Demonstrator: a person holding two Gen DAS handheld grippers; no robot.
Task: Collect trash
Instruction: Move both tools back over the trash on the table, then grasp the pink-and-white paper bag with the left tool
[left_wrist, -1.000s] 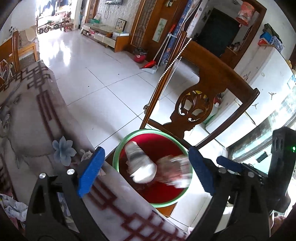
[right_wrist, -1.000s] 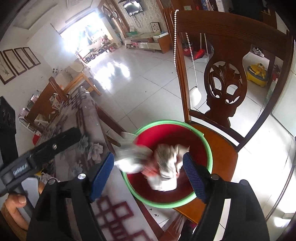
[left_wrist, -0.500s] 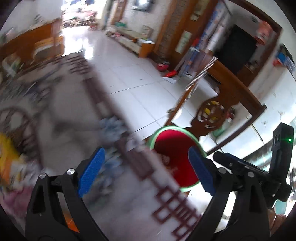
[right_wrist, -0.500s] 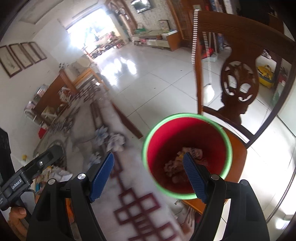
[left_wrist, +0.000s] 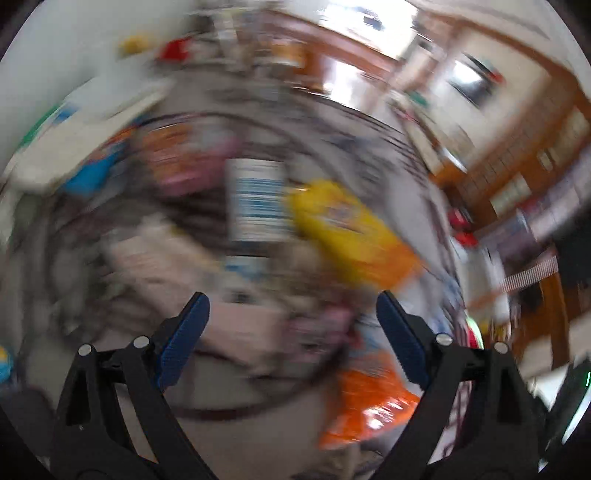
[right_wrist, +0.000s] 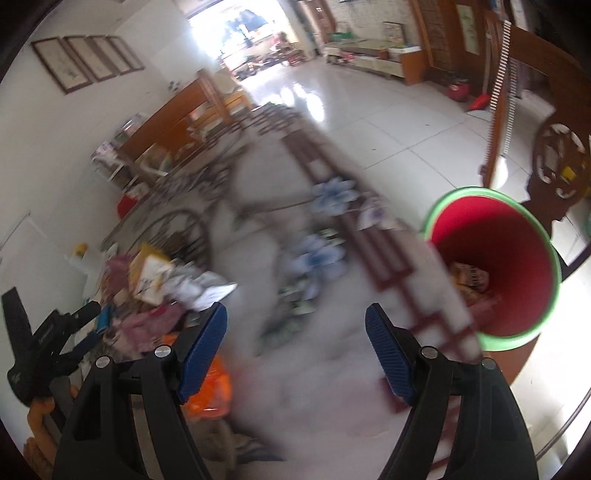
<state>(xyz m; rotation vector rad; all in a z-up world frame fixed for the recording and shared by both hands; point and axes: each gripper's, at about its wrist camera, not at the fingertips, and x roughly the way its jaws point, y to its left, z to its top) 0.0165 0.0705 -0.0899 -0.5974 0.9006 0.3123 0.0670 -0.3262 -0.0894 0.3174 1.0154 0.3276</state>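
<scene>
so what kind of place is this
Most likely a home's living and dining room: a patterned tablecloth with litter on it, a carved wooden chair holding a red bin, and framed pictures on the wall.

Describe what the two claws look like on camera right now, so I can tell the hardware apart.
Both claws share one build: matte black angular arms with silver pivot screws, ending in ribbed blue pads. The left claw and right claw look identical from their own cameras. In the right wrist view, the left claw's black body carries small white lettering, too blurred to read. No sleeves or cables are visible.
</scene>
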